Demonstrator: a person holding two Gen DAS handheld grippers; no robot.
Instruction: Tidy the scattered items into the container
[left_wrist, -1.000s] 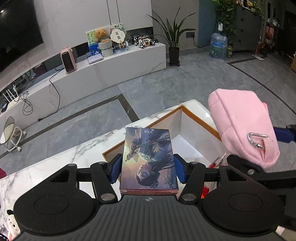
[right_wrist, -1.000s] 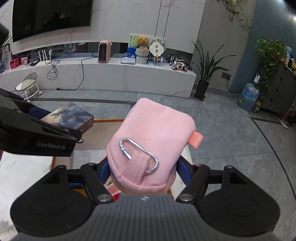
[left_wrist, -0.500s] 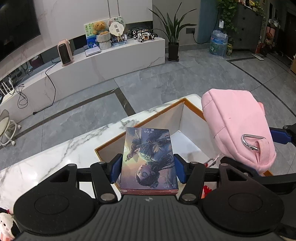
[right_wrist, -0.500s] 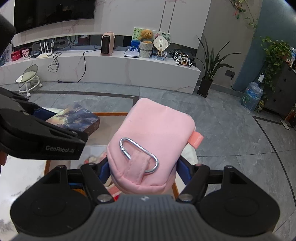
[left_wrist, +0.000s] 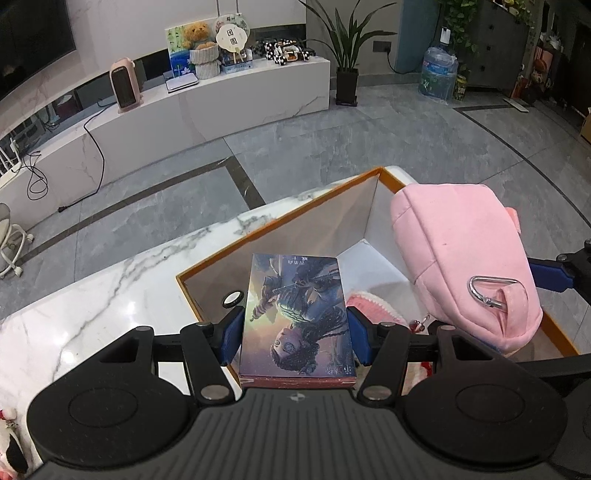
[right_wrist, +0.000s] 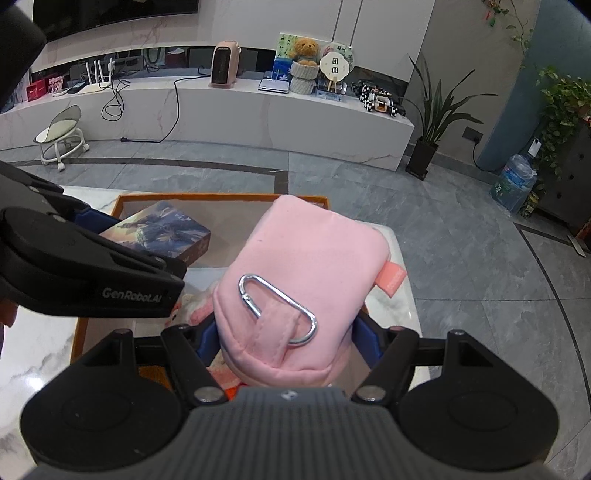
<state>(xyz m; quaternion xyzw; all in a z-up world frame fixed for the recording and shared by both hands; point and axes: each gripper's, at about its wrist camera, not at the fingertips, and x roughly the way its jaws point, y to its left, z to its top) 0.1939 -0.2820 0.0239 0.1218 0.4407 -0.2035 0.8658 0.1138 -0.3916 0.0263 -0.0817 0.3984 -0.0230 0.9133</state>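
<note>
Left tool (left_wrist: 295, 334) clamps box (left_wrist: 297, 317); right tool (right_wrist: 284, 338) clamps pouch (right_wrist: 306, 288), above container (left_wrist: 280, 229).

My left tool (left_wrist: 295, 334) is clamped tight, both blue pads pressed inward. My right tool (right_wrist: 286, 334) is likewise clamped. Both are held level, side by side.

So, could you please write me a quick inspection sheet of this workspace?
Surface: white marble table.
Job's things: illustrated box and pink pouch, both held over the orange-rimmed container; pink knitted item already inside.
Clutter: plush toy at table edge.
Grippers: left gripper clamps the box; right gripper clamps the pouch.
Cables: black cord down the TV bench.
Surroundings: heater, water jug.
</note>
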